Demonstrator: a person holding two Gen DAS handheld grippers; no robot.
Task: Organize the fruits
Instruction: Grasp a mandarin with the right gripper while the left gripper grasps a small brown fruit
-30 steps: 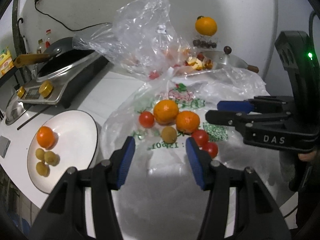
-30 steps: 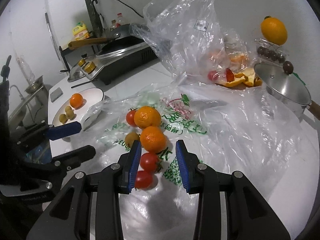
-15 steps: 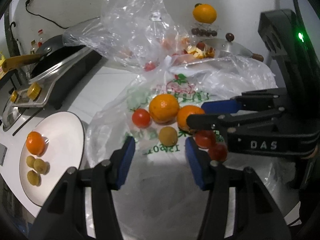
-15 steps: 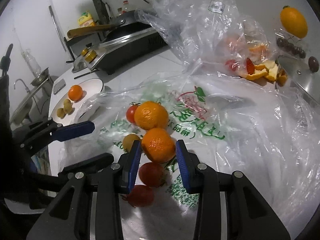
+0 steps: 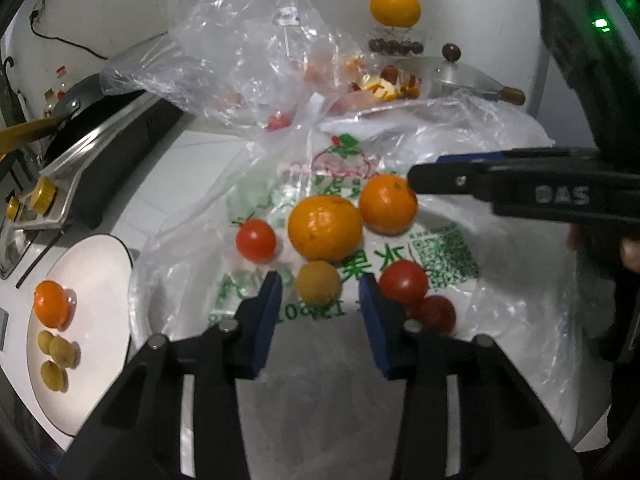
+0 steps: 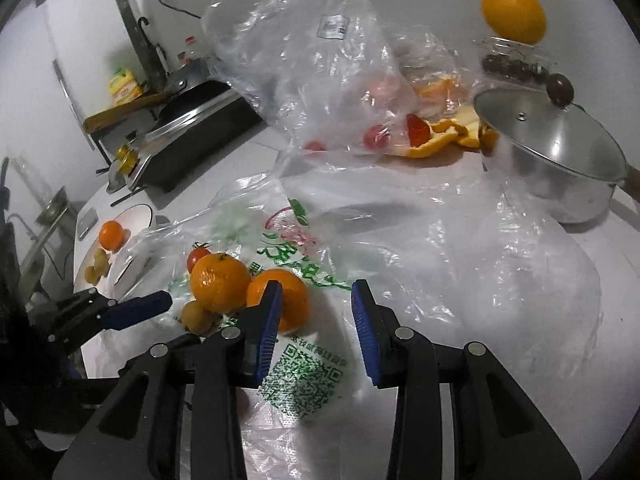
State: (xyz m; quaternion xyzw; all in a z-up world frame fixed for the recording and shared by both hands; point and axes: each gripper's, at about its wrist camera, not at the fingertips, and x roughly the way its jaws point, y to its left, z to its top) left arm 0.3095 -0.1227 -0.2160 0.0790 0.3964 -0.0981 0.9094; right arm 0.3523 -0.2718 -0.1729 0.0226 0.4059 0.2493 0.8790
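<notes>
Two oranges [image 5: 325, 227] [image 5: 387, 205], three tomatoes [image 5: 256, 240] [image 5: 403, 282] and a small yellow-brown fruit [image 5: 319, 284] lie on a printed plastic bag [image 5: 384, 256]. My left gripper [image 5: 320, 300] is open, its fingers on either side of the small fruit. My right gripper [image 6: 316, 316] is open and empty; its left finger [image 6: 266, 320] stands just in front of the right orange [image 6: 290, 298]. A white plate [image 5: 92, 280] at left holds an orange [image 5: 50, 304] and three small yellow fruits [image 5: 60, 354].
A crumpled clear bag [image 6: 312, 52] with tomatoes stands behind. Orange peel [image 6: 440, 136], a lidded steel pot [image 6: 552, 152] and an orange on a jar [image 6: 514, 8] are at the back right. A cooker with a pan [image 5: 100, 136] is at the left.
My left gripper moved forward until its fingers flank the small yellow-brown fruit. My right gripper shifted right, so the orange is now beside its left finger, and opened wider.
</notes>
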